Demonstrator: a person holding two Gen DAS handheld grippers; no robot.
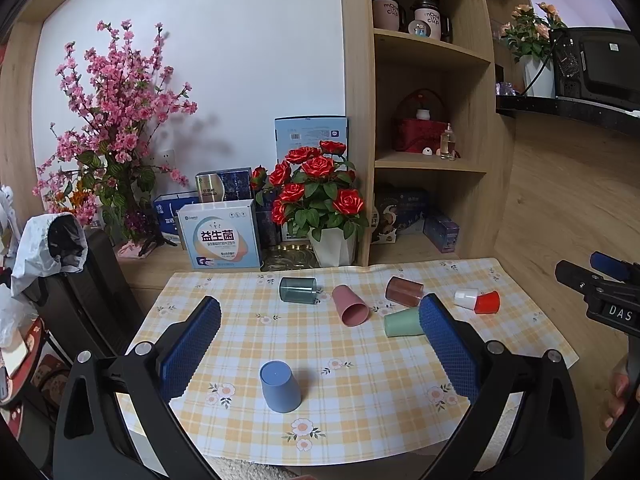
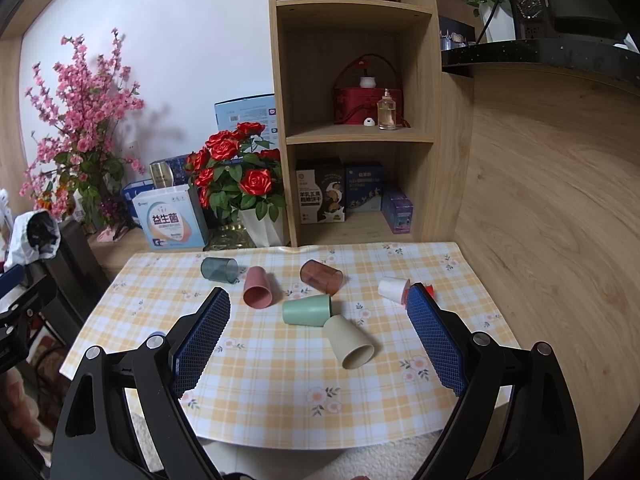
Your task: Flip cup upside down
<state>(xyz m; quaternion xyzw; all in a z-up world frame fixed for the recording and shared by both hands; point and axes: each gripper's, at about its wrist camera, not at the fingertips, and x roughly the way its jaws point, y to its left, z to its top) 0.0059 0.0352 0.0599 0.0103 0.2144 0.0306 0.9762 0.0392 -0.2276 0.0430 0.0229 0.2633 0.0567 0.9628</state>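
Blue cup (image 1: pixel 279 385) stands inverted — plain, seemingly matte; base up.

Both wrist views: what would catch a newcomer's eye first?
A scatter of coloured cups lying on their sides across the far half of the checked tablecloth, among them the pink cup and green cup. One blue cup already stands upside down, nearer, between the open left gripper's fingers.
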